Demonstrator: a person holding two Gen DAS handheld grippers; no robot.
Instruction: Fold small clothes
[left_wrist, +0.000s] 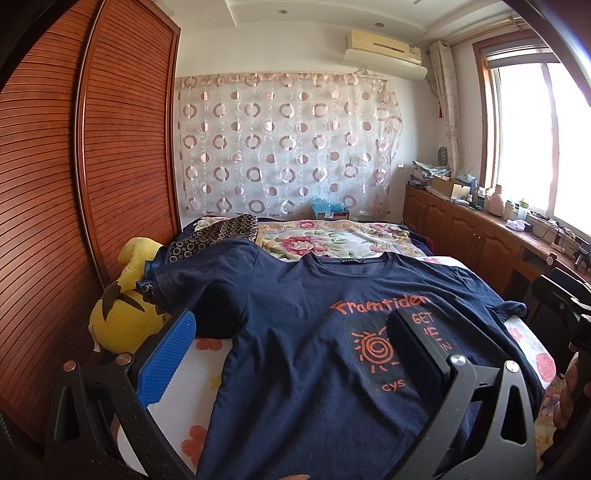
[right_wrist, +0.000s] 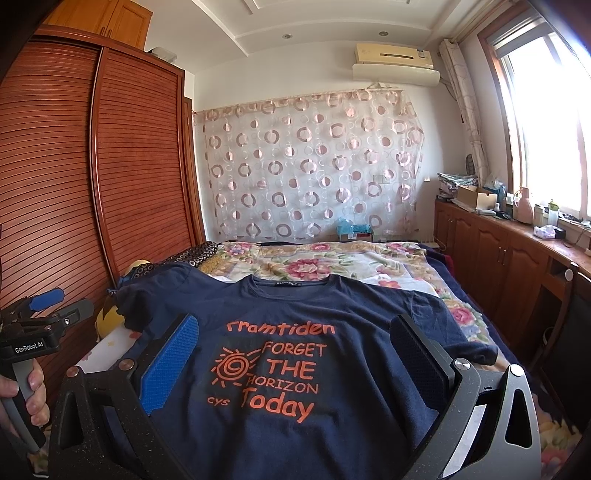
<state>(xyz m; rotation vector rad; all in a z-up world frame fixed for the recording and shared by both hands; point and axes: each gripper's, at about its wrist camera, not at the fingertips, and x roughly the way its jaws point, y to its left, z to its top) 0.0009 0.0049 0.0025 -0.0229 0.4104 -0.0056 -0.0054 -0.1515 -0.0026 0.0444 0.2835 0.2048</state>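
Your two grippers hover with fingers apart over one navy T-shirt spread face-up on the bed; folding has not begun.

Left gripper and right gripper hold nothing. Next, I judge, pinch a sleeve or side edge. One yellow plush toy lies at the left.

Both wrist views low over the bed, facing the curtained wall (shared).

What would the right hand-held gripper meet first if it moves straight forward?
Probably the navy T-shirt spread on the bed; the open right hand-held gripper points over its orange print, though depth is unclear.
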